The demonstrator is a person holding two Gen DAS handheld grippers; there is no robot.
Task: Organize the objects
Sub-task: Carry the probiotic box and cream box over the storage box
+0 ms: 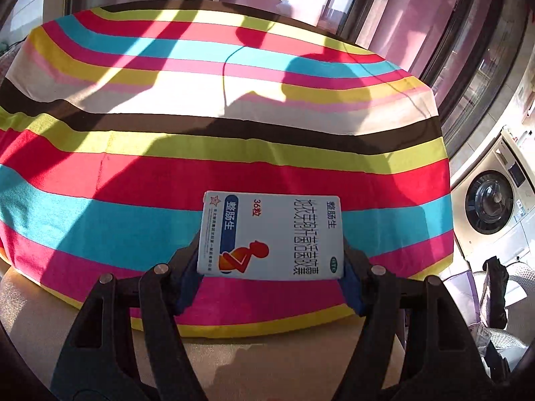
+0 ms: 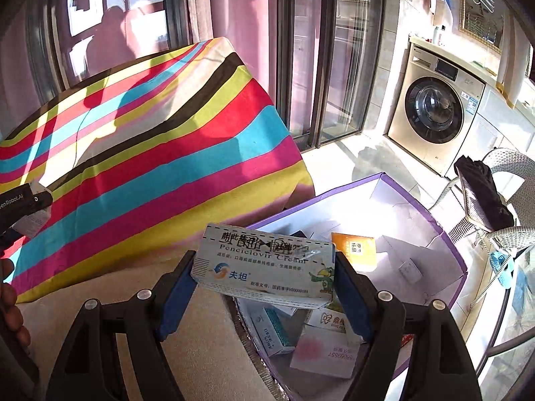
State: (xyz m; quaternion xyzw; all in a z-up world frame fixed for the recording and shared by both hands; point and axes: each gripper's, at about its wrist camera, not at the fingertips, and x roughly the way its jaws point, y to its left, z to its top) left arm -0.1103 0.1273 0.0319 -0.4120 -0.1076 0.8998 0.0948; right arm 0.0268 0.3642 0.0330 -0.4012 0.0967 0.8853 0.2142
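Note:
My left gripper (image 1: 271, 260) is shut on a white and blue medicine box (image 1: 271, 234) with an orange figure printed on it, held above the striped tablecloth (image 1: 200, 153). My right gripper (image 2: 264, 274) is shut on a pale blue cream box (image 2: 264, 264) with a green parrot drawing. It hangs over the near left corner of an open purple-edged storage box (image 2: 448, 234) that holds several small medicine packets (image 2: 321, 347). The left gripper's body (image 2: 20, 207) shows at the left edge of the right wrist view, over the tablecloth (image 2: 150, 153).
A person's hand (image 2: 10, 304) shows at the lower left edge. A washing machine (image 2: 434, 107) stands at the right, with a wicker chair (image 2: 501, 193) carrying dark cloth beside it. Glass sliding doors (image 2: 321, 67) and pink curtains run behind the table. Beige surface (image 1: 301, 361) lies below the cloth's edge.

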